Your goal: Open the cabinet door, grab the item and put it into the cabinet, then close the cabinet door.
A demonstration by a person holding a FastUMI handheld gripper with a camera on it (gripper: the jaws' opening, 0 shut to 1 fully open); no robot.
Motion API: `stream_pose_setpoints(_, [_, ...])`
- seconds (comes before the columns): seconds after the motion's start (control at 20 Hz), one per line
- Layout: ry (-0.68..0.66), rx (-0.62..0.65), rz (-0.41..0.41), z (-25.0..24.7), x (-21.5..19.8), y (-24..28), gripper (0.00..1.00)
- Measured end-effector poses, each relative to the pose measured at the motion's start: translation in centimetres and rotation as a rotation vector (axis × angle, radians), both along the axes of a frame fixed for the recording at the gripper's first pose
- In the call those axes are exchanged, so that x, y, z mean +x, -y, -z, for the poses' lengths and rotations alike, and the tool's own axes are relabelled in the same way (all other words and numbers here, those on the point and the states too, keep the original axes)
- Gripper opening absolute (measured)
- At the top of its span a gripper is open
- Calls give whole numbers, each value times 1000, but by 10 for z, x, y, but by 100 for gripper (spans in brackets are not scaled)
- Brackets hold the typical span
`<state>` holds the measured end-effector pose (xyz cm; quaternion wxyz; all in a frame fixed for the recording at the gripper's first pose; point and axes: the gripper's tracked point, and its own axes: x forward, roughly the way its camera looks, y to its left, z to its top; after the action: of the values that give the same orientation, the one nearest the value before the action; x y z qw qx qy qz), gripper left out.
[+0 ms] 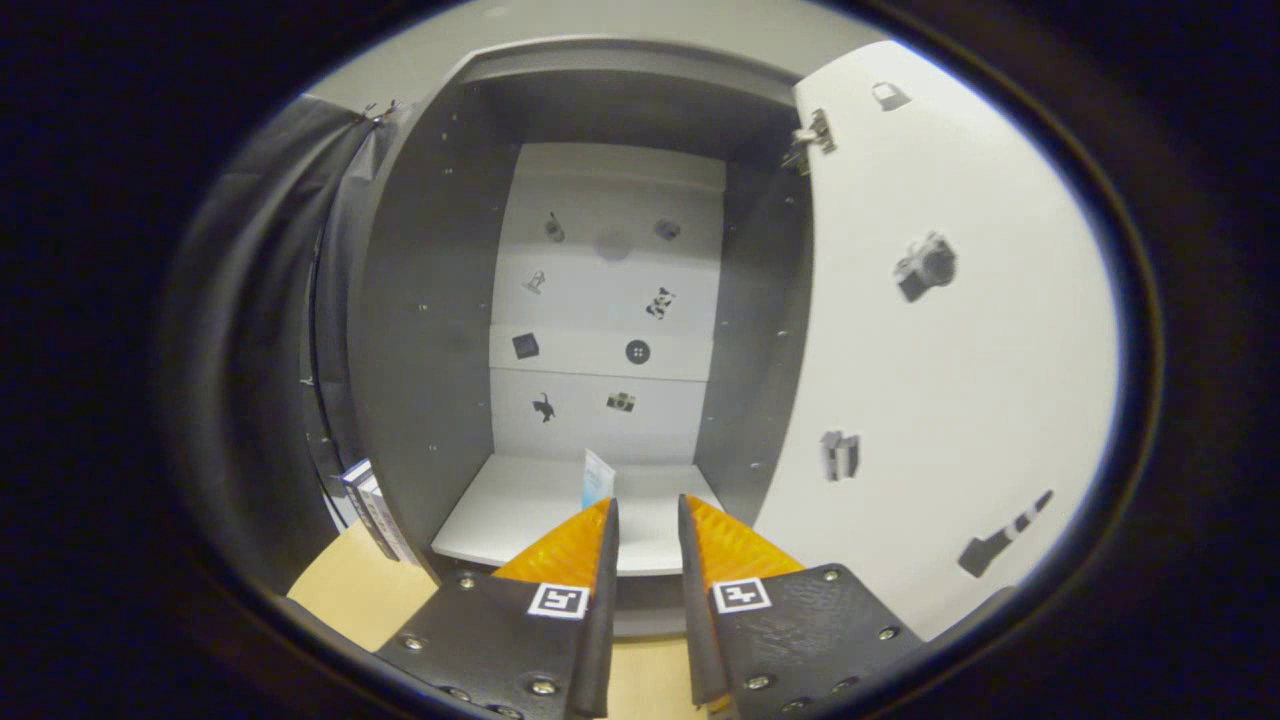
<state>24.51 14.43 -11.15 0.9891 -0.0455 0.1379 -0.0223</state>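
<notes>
A grey cabinet (420, 330) stands open straight ahead, its white door (950, 380) swung out to the right on a hinge (815, 135). A small white and blue box (597, 478) stands upright on the cabinet's white bottom shelf (520, 510), just beyond my left fingertip. My gripper (647, 505) hovers at the cabinet's front edge with a narrow gap between its fingers. Nothing lies between them, and they do not touch the box.
The cabinet's white back panel (610, 300) carries several small dark picture stickers, as does the inside of the door. Books (375, 510) lean against the cabinet's left outer wall. A light wooden tabletop (350, 590) lies below. Black cloth (260, 330) hangs at left.
</notes>
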Motion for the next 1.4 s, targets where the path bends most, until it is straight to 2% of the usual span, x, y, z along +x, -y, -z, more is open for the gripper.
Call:
stream_pose_setpoints(0.4, [136, -21, 162, -51, -109, 52, 32])
stream_pose_setpoints(0.65, [203, -51, 299, -77, -174, 98, 33])
stream_pose_setpoints(0.8, [225, -56, 410, -86, -209, 136, 33])
stream_pose_setpoints(1.1, [256, -59, 552, -96, -253, 190, 33])
stream_pose_setpoints(1.25, [230, -93, 590, -89, -254, 209, 33])
stream_pose_setpoints(1.4, [201, -116, 599, -82, -249, 221, 56])
